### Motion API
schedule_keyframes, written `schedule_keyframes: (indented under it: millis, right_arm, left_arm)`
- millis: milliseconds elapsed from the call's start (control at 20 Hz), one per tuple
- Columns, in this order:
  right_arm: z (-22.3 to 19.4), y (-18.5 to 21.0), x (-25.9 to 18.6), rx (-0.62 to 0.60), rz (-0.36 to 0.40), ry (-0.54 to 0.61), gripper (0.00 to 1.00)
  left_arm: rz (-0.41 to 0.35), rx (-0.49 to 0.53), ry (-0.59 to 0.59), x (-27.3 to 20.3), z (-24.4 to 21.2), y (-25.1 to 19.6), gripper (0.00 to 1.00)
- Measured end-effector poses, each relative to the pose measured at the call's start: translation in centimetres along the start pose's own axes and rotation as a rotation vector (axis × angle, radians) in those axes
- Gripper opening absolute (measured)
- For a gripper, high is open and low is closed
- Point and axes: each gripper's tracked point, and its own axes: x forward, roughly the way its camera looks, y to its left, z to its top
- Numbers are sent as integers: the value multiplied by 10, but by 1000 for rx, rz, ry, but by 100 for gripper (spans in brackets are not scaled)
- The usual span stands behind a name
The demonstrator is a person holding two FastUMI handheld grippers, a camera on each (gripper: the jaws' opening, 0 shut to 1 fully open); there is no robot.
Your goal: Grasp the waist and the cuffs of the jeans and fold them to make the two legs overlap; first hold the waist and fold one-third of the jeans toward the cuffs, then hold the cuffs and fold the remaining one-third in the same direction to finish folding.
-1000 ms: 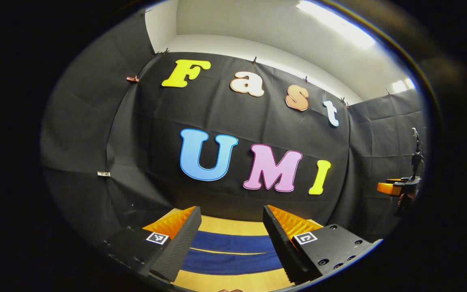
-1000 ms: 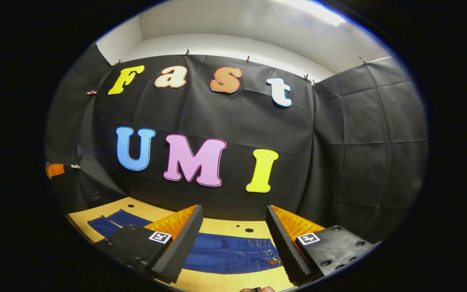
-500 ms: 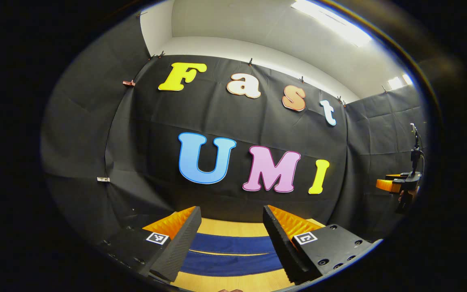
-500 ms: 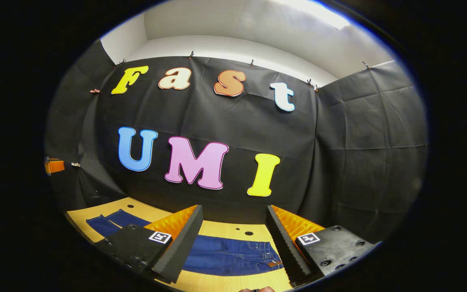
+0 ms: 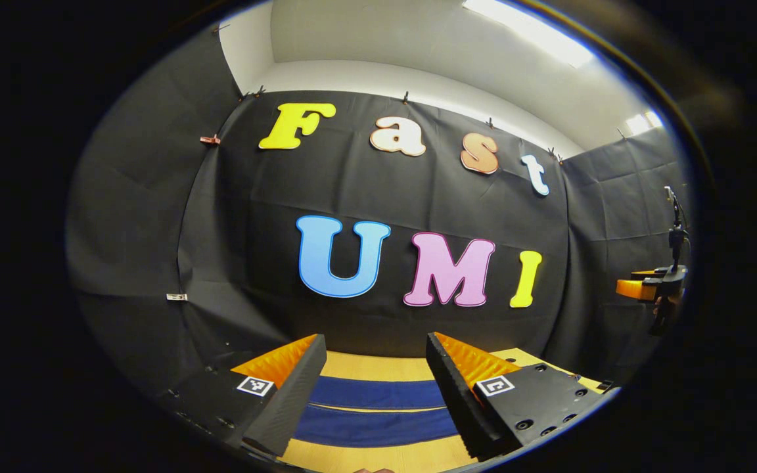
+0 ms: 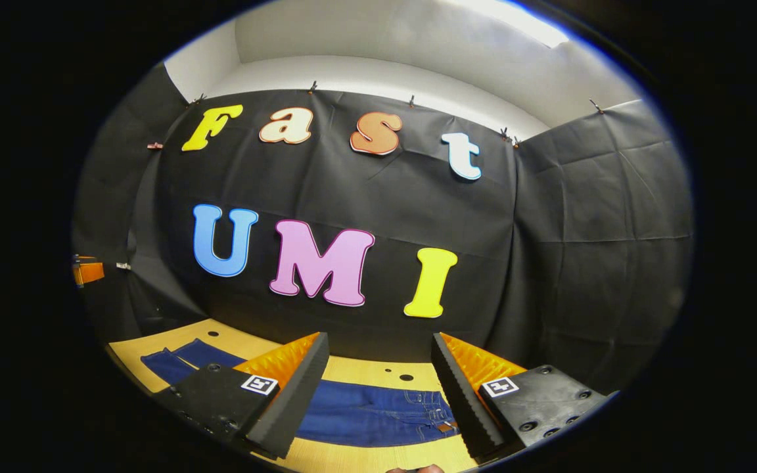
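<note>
blue jeans point(image 6: 378, 414) lie flat on the wooden table point(image 6: 365, 456); left gripper point(image 5: 373, 387) and right gripper point(image 6: 378, 387) above them, both spread wide, empty; no label readable.

Dark blue jeans point(image 6: 372, 414) lie flat on the table, legs spread side by side, unfolded.

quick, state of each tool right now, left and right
Left tool: open, holding nothing, above the two legs of the flat dark blue denim jeans.
Right tool: open, holding nothing, above the jeans' waist end.
</note>
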Motion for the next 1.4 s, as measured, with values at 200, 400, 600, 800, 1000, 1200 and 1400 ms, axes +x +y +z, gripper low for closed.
schedule_keyframes:
  millis: [200, 400, 600, 800, 1000, 1200, 1400]
  right_arm:
    - [-47, 17, 5, -220, 140, 109, 96]
    - [-88, 48, 11, -331, 314, 175, 96]
    - [-144, 48, 25, -444, 447, 294, 96]
    - [-203, 35, 48, -507, 531, 403, 96]
    - [-277, 13, 74, -648, 616, 528, 96]
    - [-356, -5, 92, -691, 727, 633, 97]
    - [-423, -32, 94, -776, 886, 714, 97]
  left_arm:
    - [-2, 12, 69, 6, -26, 8, 96]
    - [-83, 119, 108, 13, -40, 12, 96]
    - [-163, 278, 182, 27, -76, 25, 96]
    - [-295, 417, 283, 39, -121, 14, 94]
    - [-398, 530, 446, 64, -188, 18, 98]
    - [-433, 652, 642, 91, -252, 44, 98]
    - [-546, 832, 887, 89, -309, 92, 98]
